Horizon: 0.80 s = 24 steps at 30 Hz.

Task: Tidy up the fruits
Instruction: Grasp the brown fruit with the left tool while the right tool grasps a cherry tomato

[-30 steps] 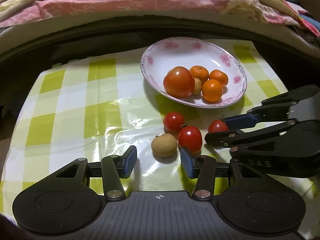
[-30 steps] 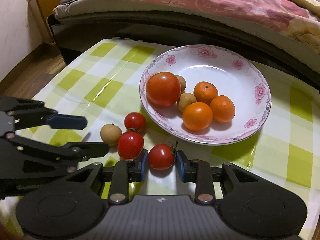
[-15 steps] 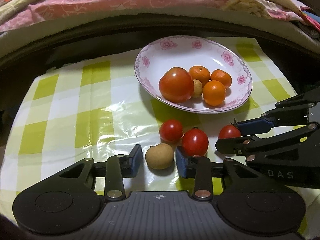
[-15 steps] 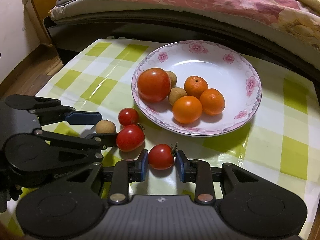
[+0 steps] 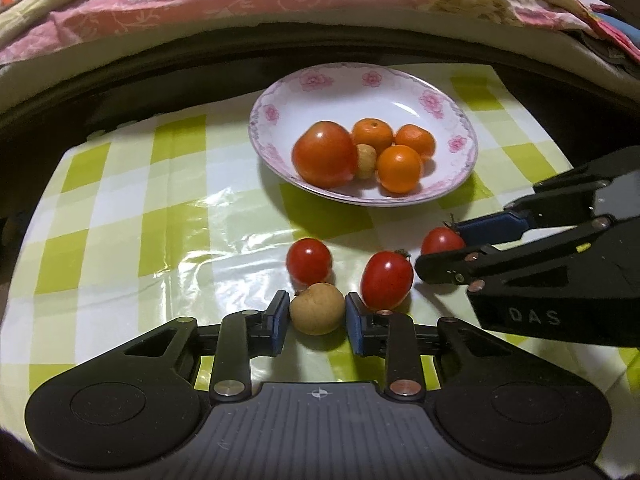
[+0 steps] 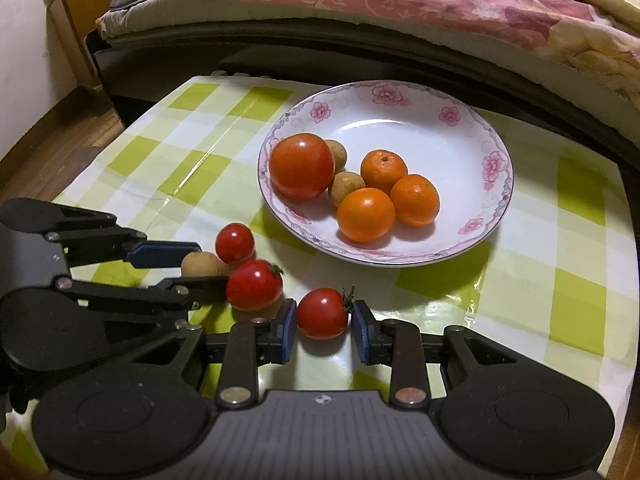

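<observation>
Fruits are split between the flowered plate [image 5: 460,128] in the upper middle of both views and the checked desk [image 5: 120,208] below it. On the plate lie a large tomato [image 6: 301,166], three small oranges [image 6: 366,214] and two longans. Loose on the desk, low in the frame, are three cherry tomatoes and one longan [image 5: 317,309].

The left gripper [image 5: 317,316] has its fingers closing on that longan, pads at its two sides. The right gripper [image 6: 323,318] has its fingers narrow around a cherry tomato [image 6: 322,313], seemingly pressing it.

Risks, as I judge them: both fruits are round and smooth, so an off-centre pinch could squirt either one out across the glossy cloth. The tomato could bruise or split if squeezed harder. An oval tomato [image 5: 387,280] sits just beside the left gripper's right finger and may be nudged and roll. The two grippers are close, so lifting together toward the plate could make them collide.
</observation>
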### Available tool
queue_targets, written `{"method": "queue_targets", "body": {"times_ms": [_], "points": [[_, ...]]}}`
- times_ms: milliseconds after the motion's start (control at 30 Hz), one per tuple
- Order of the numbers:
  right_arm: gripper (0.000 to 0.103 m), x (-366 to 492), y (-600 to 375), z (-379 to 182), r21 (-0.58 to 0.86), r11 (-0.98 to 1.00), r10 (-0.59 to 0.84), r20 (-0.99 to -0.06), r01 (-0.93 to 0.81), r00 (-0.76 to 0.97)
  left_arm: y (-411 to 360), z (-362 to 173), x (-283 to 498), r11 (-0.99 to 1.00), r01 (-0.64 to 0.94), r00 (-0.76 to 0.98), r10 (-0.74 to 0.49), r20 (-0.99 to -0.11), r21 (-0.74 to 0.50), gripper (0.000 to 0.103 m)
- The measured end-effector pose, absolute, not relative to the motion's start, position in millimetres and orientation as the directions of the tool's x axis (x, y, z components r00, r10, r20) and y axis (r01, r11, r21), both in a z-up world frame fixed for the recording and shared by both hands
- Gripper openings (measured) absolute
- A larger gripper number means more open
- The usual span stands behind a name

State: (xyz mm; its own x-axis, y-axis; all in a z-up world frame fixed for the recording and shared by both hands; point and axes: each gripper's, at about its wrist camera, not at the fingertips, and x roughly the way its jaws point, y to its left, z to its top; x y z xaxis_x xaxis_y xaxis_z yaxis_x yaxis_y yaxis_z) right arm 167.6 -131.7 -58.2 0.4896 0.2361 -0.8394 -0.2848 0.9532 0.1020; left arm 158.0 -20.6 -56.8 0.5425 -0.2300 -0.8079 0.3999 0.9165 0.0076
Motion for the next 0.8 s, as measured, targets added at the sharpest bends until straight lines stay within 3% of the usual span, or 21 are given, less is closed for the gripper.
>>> {"method": "queue_targets", "body": {"times_ms": [800], "points": [[0.035, 163.5, -128.7, -61.3, 0.065, 0.951, 0.212, -0.850, -0.304, 0.482, -23.6, -62.7, 146.9, 0.907, 0.420, 0.534, -0.218, -0.817, 0.033, 0.040]]}}
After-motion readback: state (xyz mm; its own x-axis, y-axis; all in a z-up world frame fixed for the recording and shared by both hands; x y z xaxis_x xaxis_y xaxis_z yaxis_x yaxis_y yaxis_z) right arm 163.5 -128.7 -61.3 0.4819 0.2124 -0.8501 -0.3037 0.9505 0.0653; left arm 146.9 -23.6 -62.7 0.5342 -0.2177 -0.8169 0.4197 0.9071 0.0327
